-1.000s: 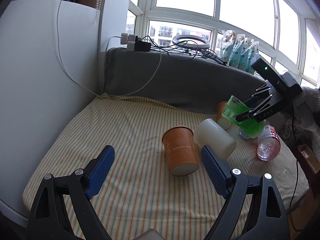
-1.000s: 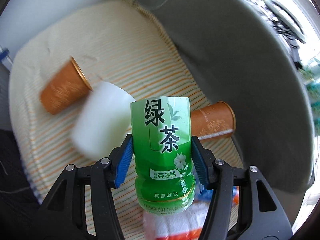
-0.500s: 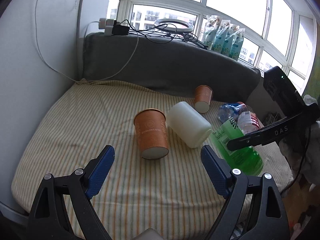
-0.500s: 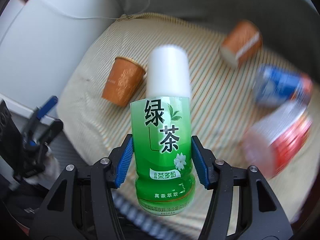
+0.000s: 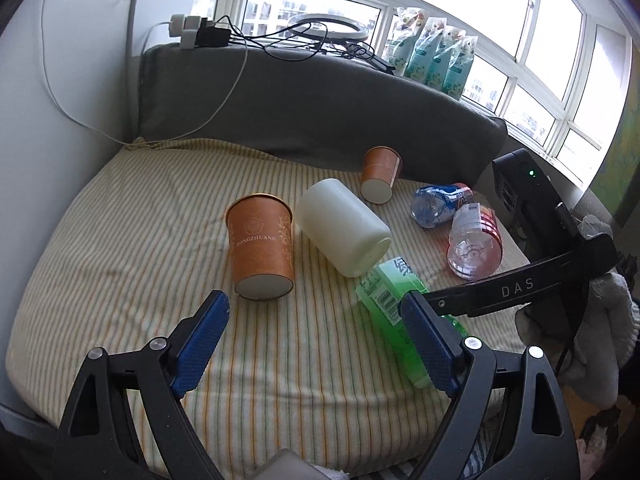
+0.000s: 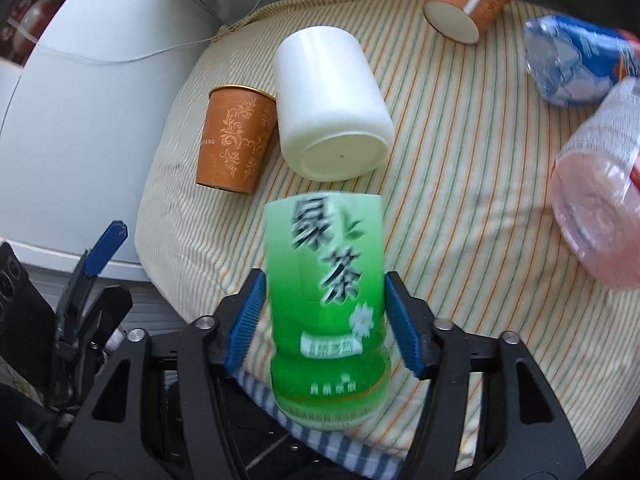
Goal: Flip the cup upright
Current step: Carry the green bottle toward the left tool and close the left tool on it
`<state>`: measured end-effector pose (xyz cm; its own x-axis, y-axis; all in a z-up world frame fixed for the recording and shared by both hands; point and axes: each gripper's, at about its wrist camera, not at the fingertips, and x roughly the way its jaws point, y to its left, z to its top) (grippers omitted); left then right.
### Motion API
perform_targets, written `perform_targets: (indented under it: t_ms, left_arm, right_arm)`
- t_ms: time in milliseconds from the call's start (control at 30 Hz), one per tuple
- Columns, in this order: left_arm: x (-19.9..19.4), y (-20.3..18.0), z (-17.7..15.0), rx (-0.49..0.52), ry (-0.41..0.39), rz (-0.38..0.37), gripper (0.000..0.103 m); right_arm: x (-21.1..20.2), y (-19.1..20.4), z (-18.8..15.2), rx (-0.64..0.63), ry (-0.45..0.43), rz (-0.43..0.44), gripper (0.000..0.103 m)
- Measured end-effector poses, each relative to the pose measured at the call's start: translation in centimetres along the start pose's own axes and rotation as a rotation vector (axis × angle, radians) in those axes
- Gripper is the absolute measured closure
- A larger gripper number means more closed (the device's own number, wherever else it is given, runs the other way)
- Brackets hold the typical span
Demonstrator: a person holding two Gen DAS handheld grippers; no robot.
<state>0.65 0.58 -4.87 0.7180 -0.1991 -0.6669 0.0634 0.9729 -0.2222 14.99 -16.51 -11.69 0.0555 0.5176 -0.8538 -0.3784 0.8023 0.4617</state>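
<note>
- Left gripper (image 5: 316,344): jaws sitting wide apart, nothing between the blue pads (image 5: 200,344), hanging over the near edge of the striped cushion (image 5: 120,280).
- Right gripper (image 6: 324,320): green tea bottle (image 6: 326,292) sitting between its blue pads. In the right wrist view there's a visible gap on both sides between pads and bottle, so it's looking released, not clamped. Bottle image is motion-blurred.
- In the left wrist view the same green bottle (image 5: 394,308) is lying low at the cushion's right front, with the right gripper's black arm marked "DAS" reaching in over it.
- Task cup: orange paper cup (image 5: 260,246) lying tipped on the cushion, white base facing the left camera, rim pointing away. It's sitting mid-cushion, ahead of the left gripper and slightly left of centre.
- White plastic cup (image 5: 344,228) lying on its side just right of the orange cup; they're looking close or touching, can't tell which.
- Second orange paper cup (image 5: 380,174) lying on its side further back, near the grey backrest cushion (image 5: 320,112), base toward the camera.
- Two clear bottles lying at the right: blue-labelled one (image 5: 438,204) and red-labelled one (image 5: 476,242), beside each other.
- Power strip with plugs (image 5: 196,32) and ring light (image 5: 332,28) sitting on top of the backrest; green pouches (image 5: 432,56) standing on the sill.
</note>
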Motion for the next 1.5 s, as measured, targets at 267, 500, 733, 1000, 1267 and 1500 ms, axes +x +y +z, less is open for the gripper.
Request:
perform_targets:
  t_ms: [267,500,733,1000,1267,1500]
  left_arm:
    - [1.7,-0.6,0.2,-0.071,0.091,-0.088,0.015]
    - [3.2,-1.5,0.4,-0.135,0.151,-0.144,0.015]
    - [5.7,-1.6,0.7,-0.273,0.238,-0.209,0.015]
    - [7.1,-1.9,1.0,-0.347,0.285,-0.21,0.015]
    - [8.8,-2.4,1.3,-0.366,0.325,-0.198,0.015]
    - [10.7,-2.7,0.9,-0.374,0.378,-0.189,0.017]
  right_arm:
    - [-3.3,0.8,-1.4,-0.097,-0.127,-0.006,0.026]
    - [-6.7,0.3,-4.1,-0.149,-0.268,-0.102,0.026]
    - [-9.7,-0.5,-7.2,-0.164,-0.396,-0.184,0.026]
    - [-11.5,-1.6,-9.7,-0.163,-0.476,-0.286,0.026]
    - [-12.3,-2.5,-11.3,-0.143,-0.532,-0.348,0.023]
    - [-12.4,-3.2,-11.7,-0.126,-0.54,-0.351,0.023]
